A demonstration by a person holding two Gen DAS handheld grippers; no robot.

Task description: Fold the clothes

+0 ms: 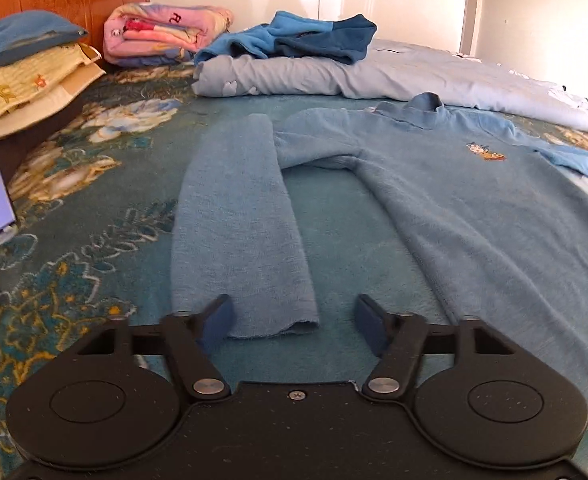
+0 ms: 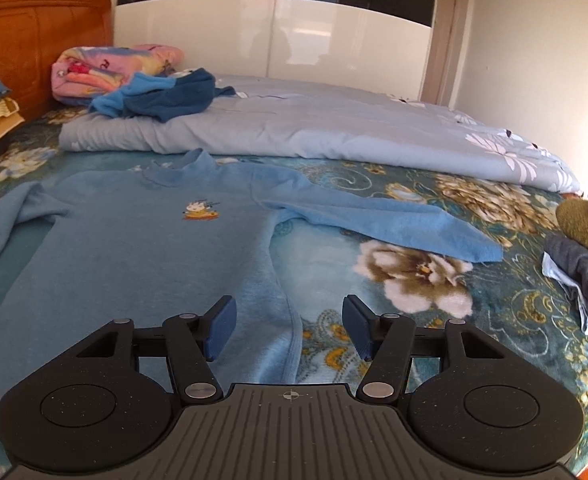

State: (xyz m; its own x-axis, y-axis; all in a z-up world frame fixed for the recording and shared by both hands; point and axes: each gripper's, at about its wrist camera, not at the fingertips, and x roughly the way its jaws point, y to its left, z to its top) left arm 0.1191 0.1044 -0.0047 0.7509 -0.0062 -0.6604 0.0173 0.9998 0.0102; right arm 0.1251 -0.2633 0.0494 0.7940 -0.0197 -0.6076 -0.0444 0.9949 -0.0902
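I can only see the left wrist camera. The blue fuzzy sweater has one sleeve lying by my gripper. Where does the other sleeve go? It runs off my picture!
Observer: On the right wrist view, the other sleeve of the light blue fleece sweater stretches out flat to the side, ending over a big cream flower on the teal floral bedspread.
Operator: Is the right gripper holding it?
Observer: No. The right gripper is open, over the sweater's side edge, nothing between its pads.
Operator: Anything else over there?
Observer: A dark grey garment lies crumpled at the bed's right edge.
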